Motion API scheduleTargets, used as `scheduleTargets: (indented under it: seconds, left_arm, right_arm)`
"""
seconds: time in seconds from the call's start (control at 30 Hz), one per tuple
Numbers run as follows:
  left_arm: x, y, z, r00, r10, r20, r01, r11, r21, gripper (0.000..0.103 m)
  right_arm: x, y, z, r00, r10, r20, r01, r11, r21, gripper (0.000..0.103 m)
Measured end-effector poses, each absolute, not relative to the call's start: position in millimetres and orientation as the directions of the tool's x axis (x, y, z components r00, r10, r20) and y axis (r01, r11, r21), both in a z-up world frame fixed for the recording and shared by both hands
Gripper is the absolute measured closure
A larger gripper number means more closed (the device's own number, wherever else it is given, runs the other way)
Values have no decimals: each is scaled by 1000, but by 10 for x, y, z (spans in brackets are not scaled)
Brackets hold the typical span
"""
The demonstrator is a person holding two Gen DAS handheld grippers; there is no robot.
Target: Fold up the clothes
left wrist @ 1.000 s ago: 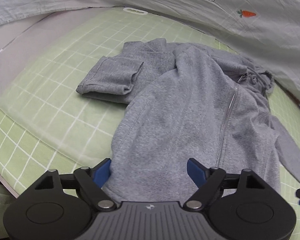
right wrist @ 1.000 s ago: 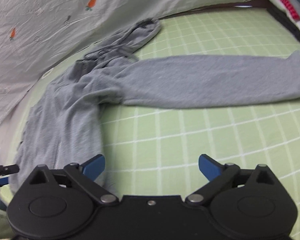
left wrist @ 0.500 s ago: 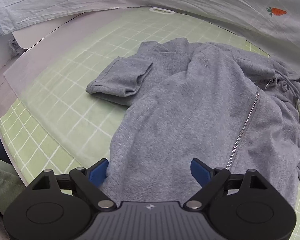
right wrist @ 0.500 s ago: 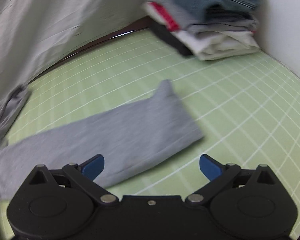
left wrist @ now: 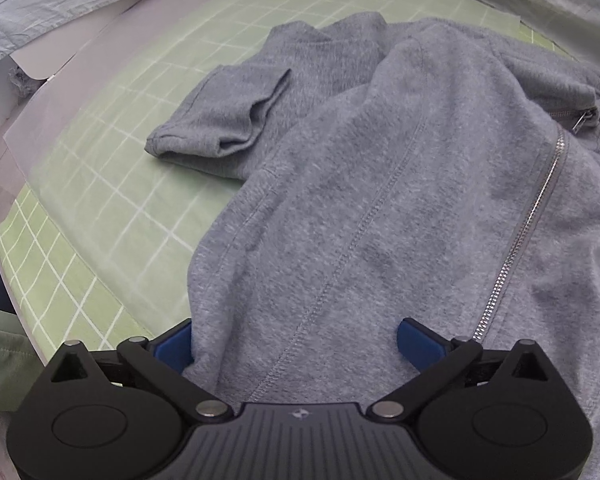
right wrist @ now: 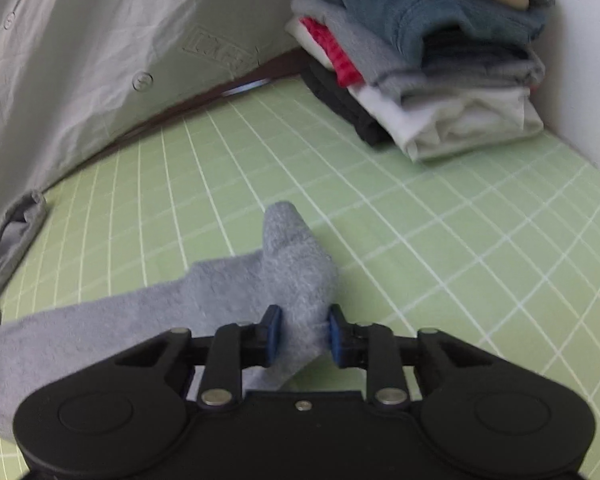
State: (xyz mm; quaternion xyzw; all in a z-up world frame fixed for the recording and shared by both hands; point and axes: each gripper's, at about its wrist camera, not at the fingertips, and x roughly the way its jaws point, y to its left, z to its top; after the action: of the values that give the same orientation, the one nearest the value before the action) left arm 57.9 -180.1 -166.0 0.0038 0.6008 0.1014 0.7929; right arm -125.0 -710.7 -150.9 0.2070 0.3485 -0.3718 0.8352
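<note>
Since the earlier frame, the right gripper [right wrist: 302,334] has been brought down onto the cuff end of the hoodie's sleeve [right wrist: 292,276], and its blue fingers [right wrist: 272,330] have been closed from a wide spread onto the grey fabric, which is now pinched between them. The sleeve is stretched out to the left across the green checked mat [right wrist: 440,240]. A stack of folded clothes [right wrist: 428,60] is seen against the white wall at the far right. The left gripper [left wrist: 296,346] is held wide open over the bottom hem of the grey hoodie [left wrist: 380,200], with fabric lying between its fingers but not clamped. The zipper [left wrist: 528,232] is closed, and the other sleeve [left wrist: 228,128] is doubled back beside the body.
</note>
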Motion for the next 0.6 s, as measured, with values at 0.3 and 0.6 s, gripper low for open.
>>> scheduleTargets:
  seconds: [0.3, 0.6]
  left_arm:
    - [692, -1710, -1732, 236, 118, -964, -205, 976, 69, 0]
    - [601, -1687, -1744, 267, 110, -957, -216, 975, 52, 0]
  right_arm:
    - [-476, -6051, -1580, 631, -249, -735, 387, 922, 20, 72]
    - [-704, -6189, -1475, 665, -216, -715, 521, 820, 236, 51]
